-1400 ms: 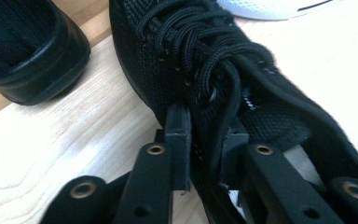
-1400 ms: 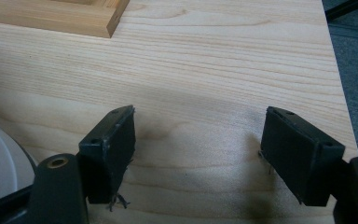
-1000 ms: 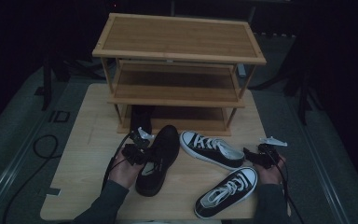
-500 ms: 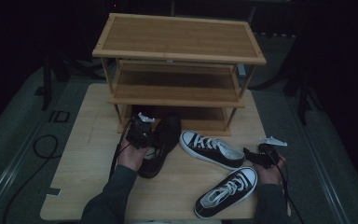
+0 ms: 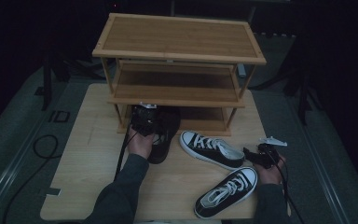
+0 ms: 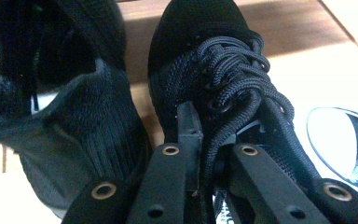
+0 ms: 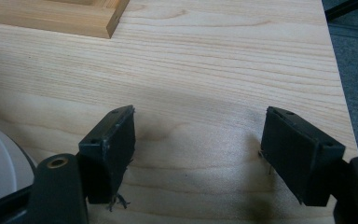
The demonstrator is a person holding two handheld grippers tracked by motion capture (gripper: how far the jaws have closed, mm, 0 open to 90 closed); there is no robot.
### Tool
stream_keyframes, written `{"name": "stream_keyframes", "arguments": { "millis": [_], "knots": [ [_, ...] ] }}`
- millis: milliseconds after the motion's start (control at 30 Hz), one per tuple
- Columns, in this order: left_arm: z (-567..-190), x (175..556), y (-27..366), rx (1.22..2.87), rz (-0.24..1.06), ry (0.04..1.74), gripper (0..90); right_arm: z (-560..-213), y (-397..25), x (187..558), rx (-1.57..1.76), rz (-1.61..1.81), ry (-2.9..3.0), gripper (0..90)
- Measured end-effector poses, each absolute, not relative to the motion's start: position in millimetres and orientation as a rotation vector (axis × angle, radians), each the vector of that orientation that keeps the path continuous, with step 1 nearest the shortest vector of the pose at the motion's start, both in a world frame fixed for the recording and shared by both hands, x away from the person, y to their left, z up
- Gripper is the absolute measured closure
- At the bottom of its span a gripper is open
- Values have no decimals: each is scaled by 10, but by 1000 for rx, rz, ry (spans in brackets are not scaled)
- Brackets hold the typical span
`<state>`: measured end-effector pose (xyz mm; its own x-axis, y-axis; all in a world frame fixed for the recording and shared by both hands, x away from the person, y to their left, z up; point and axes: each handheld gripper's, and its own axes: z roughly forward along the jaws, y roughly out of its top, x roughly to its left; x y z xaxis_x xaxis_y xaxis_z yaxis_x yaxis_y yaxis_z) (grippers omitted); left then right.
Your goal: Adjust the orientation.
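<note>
you pinch the black shoe [image 6: 200, 79] in your left gripper [image 6: 209, 154] to shelve it; right gripper [image 7: 198, 154] waits open.

The right gripper [image 7: 198, 154] hangs over the bare wooden table [image 7: 223, 70], jaws spread wide, holding nothing.

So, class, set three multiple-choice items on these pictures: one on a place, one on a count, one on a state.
1. Where is the black shoe the left gripper holds?
A at the rack's bottom shelf
B on the top shelf
C on the floor

2. How many shelves has the rack?
A two
B three
C five

3. How are the right gripper's fingers?
A shut on a shoe
B open
C shut on a cable

Answers: 1 A, its toe is under the lowest shelf's edge; 2 B, three boards; 3 B, bare table between them.
</note>
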<state>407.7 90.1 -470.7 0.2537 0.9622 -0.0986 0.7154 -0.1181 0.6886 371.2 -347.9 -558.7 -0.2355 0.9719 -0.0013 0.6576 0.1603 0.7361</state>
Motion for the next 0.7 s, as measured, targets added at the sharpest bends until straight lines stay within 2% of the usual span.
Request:
{"name": "stream_keyframes", "arguments": {
  "millis": [200, 300, 500, 700],
  "knots": [
    [-4789, 4117, 866, 1914, 508, 1501, 828, -5587, -3480, 3712, 1541, 860, 1961, 259],
    [-4769, 4103, 921, 1938, 490, 1456, 691, -5587, -3480, 3713, 1541, 860, 1962, 259],
    [-4657, 3942, 1036, 1954, 460, 1389, 543, -5587, -3480, 3713, 1540, 860, 1962, 259],
    [-4571, 3701, 1096, 1973, 461, 1306, 520, -5586, -3479, 3713, 1542, 860, 1961, 259]
  ]
}}
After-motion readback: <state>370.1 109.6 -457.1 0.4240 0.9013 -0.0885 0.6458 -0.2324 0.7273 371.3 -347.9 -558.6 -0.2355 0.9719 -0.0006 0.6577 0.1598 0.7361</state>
